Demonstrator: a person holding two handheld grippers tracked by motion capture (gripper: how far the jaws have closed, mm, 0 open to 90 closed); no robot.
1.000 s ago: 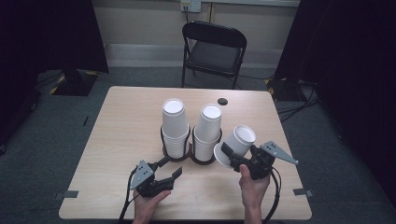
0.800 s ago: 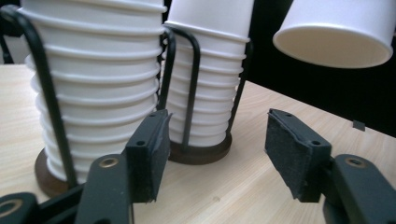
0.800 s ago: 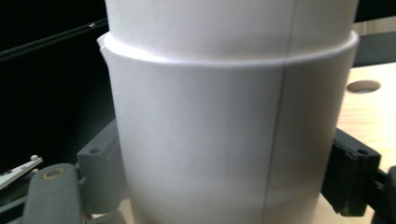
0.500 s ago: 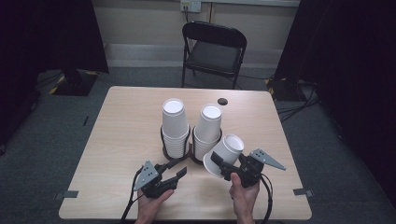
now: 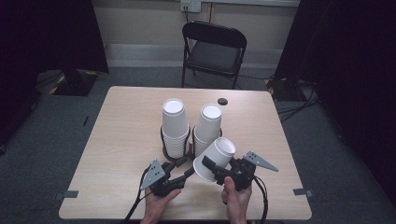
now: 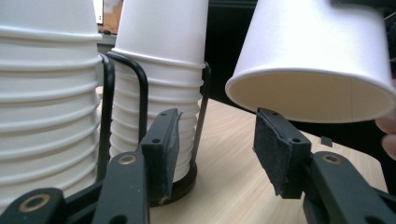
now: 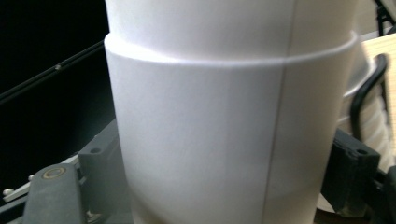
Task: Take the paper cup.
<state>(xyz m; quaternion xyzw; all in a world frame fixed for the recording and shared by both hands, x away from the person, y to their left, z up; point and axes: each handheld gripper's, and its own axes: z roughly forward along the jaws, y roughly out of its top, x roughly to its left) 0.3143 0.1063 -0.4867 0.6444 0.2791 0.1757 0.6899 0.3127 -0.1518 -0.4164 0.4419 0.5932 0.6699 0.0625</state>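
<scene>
Two stacks of white paper cups stand upside down in a black wire holder (image 5: 164, 140) mid-table: left stack (image 5: 174, 125), right stack (image 5: 207, 125). The right gripper (image 5: 211, 168) is clamped on a loose cup (image 5: 215, 157) (looks like two nested, going by the ridge in the right gripper view), tilted, rim toward the left gripper, held above the table (image 5: 121, 140) just in front of the right stack. The left gripper (image 5: 185, 168) has just been closing partway; jaws apart, nothing between them, tips just under the cup's rim (image 6: 308, 95). Small dark disc (image 5: 222, 101) at far edge.
</scene>
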